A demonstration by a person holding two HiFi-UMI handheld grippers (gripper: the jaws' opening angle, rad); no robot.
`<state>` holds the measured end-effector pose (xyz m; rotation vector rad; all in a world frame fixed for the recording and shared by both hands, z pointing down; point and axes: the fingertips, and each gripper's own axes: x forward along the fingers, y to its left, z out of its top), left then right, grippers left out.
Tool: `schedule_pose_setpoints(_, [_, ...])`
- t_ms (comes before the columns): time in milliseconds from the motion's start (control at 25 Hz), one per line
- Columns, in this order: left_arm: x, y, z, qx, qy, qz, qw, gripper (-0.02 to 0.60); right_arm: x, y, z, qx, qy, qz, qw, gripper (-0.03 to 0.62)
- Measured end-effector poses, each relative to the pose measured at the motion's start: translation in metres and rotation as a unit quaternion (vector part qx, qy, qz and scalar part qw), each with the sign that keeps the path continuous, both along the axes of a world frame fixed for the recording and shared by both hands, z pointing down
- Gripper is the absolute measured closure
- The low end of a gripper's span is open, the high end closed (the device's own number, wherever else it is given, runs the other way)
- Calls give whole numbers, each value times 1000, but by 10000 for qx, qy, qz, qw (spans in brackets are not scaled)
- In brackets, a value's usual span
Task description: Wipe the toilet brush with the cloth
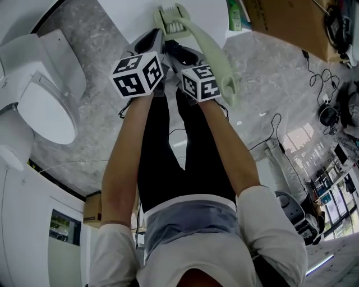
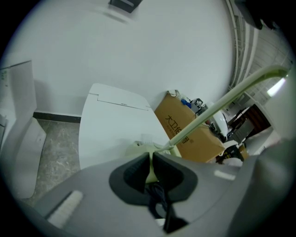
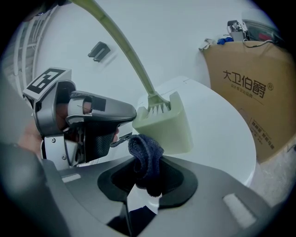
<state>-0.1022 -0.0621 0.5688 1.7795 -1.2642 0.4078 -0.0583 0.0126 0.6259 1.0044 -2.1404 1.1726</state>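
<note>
Here my left gripper (image 2: 151,169) pinched the toilet brush (image 1: 208,49) by its head above the white table's (image 1: 129,14) near edge, handle slanting back rightward; my right gripper (image 3: 147,176) clamped the dark cloth (image 3: 145,157) just beside that head.

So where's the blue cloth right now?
In the right gripper view, the dark blue cloth is pinched in the right gripper, right next to the wide end of the pale green toilet brush.

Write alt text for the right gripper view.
The right gripper pinches a dark blue cloth in its jaws, just below the pale green toilet brush. The left gripper holds the brush's head over a white surface; a cardboard box stands at right.
</note>
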Motion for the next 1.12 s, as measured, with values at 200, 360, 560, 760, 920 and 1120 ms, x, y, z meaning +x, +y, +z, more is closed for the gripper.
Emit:
schedule_pose_setpoints(200, [2,-1,0,-7,-56,-72,10000,581,13,-8,-11,81,27,-110,9999,487])
schedule_pose_setpoints(360, [1,-2,0,-17,-104,-153,9998,581,27,-11,-11,73,73,-182,9998,487])
schedule_pose_setpoints(560, [3,-2,-1,-27,-157,-229,9996,581,50,-8,-1,-5,238,-395,9989,487])
schedule_pose_setpoints(760, [4,-2,-1,-46,-203,-279,9994,581,56,-22,-9,124,210,-457,9987,487])
schedule_pose_setpoints(920, [4,-2,-1,-70,-231,-326,9992,581,60,-24,-9,68,202,-531,9984,487])
schedule_pose_setpoints(1120, [4,-3,1,-75,-283,-364,9989,581,69,-28,-5,1,275,-631,9976,487])
